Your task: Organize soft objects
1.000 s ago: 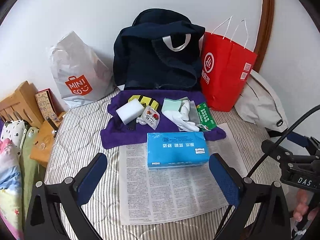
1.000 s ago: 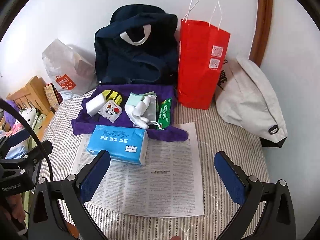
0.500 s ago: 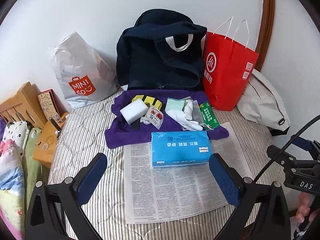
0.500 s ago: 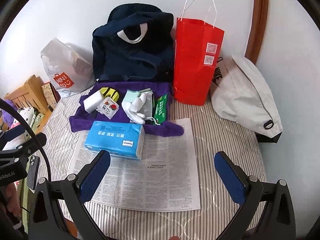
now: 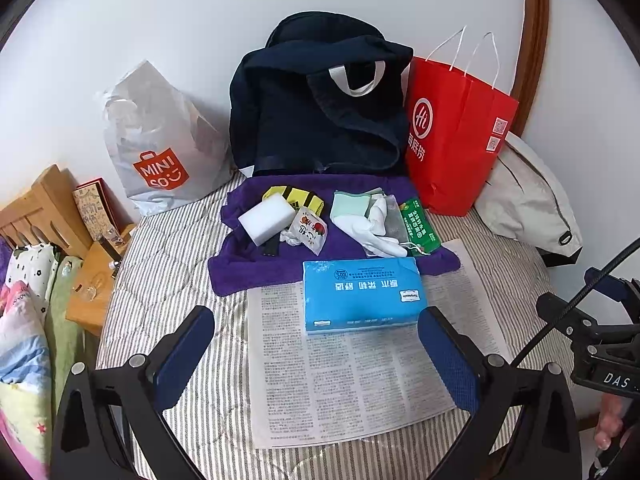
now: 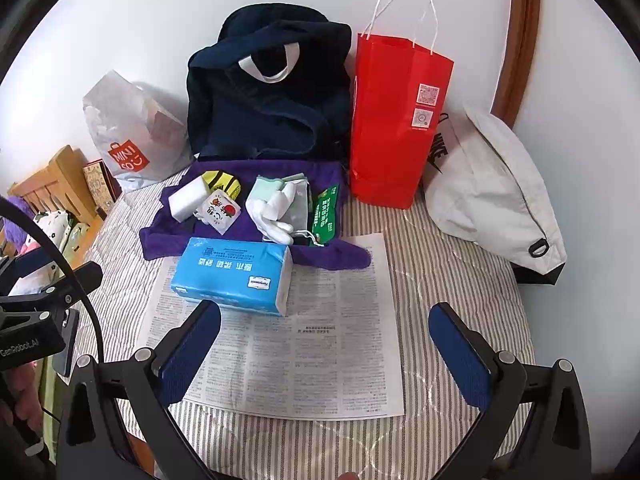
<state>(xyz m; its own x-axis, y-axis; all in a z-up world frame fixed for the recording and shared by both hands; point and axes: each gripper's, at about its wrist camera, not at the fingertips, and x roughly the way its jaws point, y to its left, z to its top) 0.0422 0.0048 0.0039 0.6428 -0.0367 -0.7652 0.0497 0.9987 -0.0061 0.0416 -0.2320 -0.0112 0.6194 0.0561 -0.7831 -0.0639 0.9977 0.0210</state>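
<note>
A blue tissue pack (image 5: pixel 362 294) (image 6: pixel 234 274) lies on a newspaper sheet (image 5: pixel 360 368) (image 6: pixel 304 344) spread on the striped bed. Behind it a purple towel (image 5: pixel 248 268) (image 6: pixel 320 256) carries a white sponge (image 5: pixel 272 218) (image 6: pixel 188 198), a yellow-black item (image 5: pixel 298 196), a small printed packet (image 5: pixel 310 230) (image 6: pixel 218 210), white gloves (image 5: pixel 370 228) (image 6: pixel 272 212) and a green packet (image 5: pixel 418 226) (image 6: pixel 326 212). My left gripper (image 5: pixel 316 348) is open just short of the tissue pack. My right gripper (image 6: pixel 324 346) is open above the newspaper, holding nothing.
Against the wall stand a white MINISO bag (image 5: pixel 160 144) (image 6: pixel 128 132), a dark navy backpack (image 5: pixel 320 112) (image 6: pixel 268 96) and a red paper bag (image 5: pixel 456 136) (image 6: pixel 392 120). A beige drawstring bag (image 5: pixel 528 200) (image 6: pixel 496 196) lies at right. Wooden furniture (image 5: pixel 44 208) and bedding (image 5: pixel 24 320) sit at left.
Both grippers have drawn slightly back and up from the bed, so the objects look a little farther off. Nothing was grasped or moved; both jaws stay wide.
</note>
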